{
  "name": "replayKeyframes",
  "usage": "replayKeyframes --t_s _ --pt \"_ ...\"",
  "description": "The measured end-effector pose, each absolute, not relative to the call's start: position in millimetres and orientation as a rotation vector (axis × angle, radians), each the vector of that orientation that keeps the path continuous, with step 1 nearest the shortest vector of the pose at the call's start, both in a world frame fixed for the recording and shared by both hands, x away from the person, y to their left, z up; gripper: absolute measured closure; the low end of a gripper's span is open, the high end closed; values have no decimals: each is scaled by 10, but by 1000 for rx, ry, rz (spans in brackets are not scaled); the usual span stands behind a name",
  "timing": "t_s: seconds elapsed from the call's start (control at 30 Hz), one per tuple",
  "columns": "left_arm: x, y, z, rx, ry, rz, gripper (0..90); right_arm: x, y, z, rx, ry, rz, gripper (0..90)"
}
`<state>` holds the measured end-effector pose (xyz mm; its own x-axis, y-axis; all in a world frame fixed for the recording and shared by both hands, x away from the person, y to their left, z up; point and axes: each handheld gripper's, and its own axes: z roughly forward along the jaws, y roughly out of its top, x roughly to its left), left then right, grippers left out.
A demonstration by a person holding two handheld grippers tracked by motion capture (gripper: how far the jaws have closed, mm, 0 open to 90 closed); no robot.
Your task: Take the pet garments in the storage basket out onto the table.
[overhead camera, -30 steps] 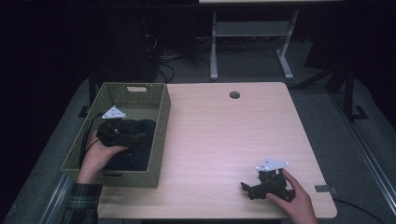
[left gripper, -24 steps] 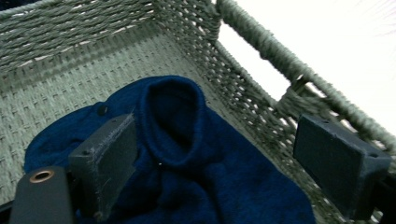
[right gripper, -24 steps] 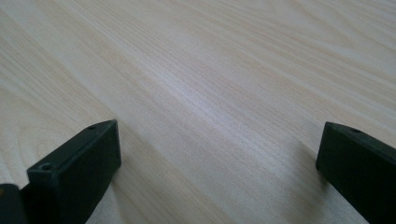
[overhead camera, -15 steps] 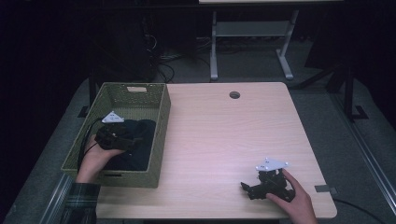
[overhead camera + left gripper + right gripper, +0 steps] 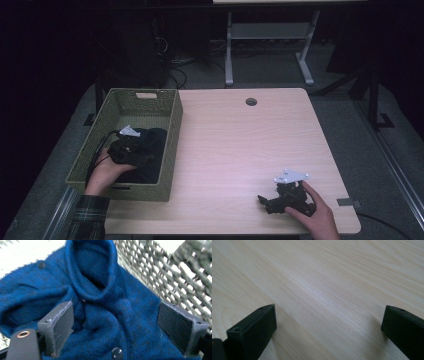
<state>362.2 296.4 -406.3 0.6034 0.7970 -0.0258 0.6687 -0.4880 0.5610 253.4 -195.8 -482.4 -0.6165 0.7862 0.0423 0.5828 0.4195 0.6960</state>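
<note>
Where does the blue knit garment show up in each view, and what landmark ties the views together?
High view: the blue garment lies dark inside the green woven basket, at the table's left, under the left gripper.
Left gripper view: the garment's collar and buttons lie between the open jaws.
Right gripper view: bare wooden tabletop between open jaws.
Shared landmark: the basket's woven wall, also in the high view.
</note>
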Motion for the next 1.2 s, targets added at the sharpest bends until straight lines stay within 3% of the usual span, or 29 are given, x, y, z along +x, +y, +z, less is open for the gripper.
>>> replayKeyframes --t_s 1.0,1.1,1.17,1.2 --pt "3731 2785 -4342 2494 1298 196 162 2534 -1957 -4824 1187 2388 997 0" --pt "3732 2799 -4307 2506 1323 194 294 2535 -1958 -4824 1186 2388 997 0" --pt "3742 2823 -4279 2500 1355 198 481 2536 -1958 -4824 1184 2389 997 0" --pt "3741 2822 -4276 2503 1354 196 506 2536 -1958 -4824 1184 2388 997 0"
